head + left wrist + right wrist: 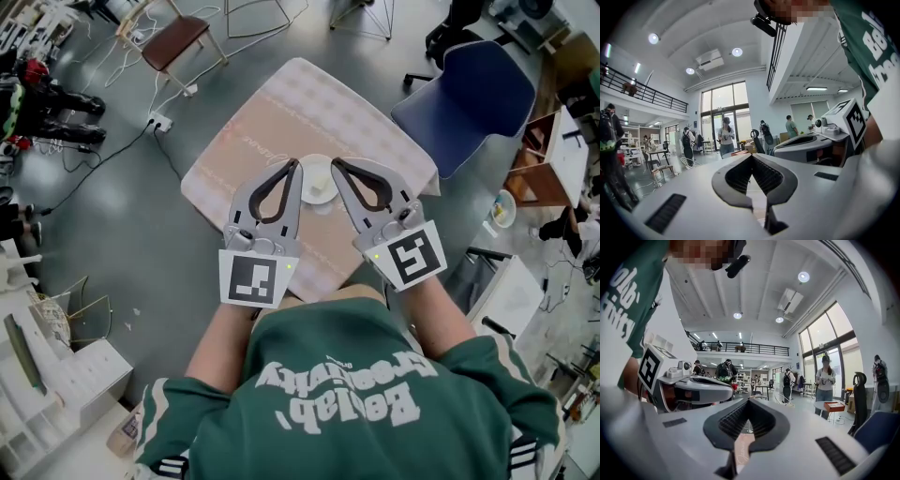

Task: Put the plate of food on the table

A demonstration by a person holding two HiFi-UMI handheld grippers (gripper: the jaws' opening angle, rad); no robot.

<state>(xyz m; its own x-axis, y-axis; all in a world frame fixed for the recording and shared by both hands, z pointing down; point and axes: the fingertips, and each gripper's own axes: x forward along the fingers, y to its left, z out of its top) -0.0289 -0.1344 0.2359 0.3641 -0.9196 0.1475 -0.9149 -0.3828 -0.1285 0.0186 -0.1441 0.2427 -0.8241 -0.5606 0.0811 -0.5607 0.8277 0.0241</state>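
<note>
The plate (pixel 319 180) sits on the tabletop (pixel 281 108), which is covered by a pale pink checked cloth, and lies toward the near edge of that cloth. It is white and round. Whatever is on it is too pale and small to make out from the head view.

The left gripper (pixel 292 169) hangs above the plate's left rim, with its tip over that rim in the head view. Its 2 jaws are closed tip to tip with nothing between them. The left gripper view (pixel 751 157) shows the ribbed pads meeting at the front around an empty loop.

The right gripper (pixel 338 165) hangs above the plate's right rim, angled inward toward the other one. Its jaws are also closed and empty. In the right gripper view (pixel 749 402) the pads meet at the tip. Through the gap behind them only a strip of the pink cloth shows. Both grippers point across the room, raised clear of the plate, and neither grips it.

The person's 2 forearms, in a green sweatshirt (pixel 356 394), reach in from the near side of the plate. A blue chair (pixel 469 94) stands beyond the plate to the right, just off the tabletop's corner. A brown chair (pixel 176 37) stands well beyond the plate to the left. A white power strip (pixel 159 122) lies on the grey floor left of the plate.
</note>
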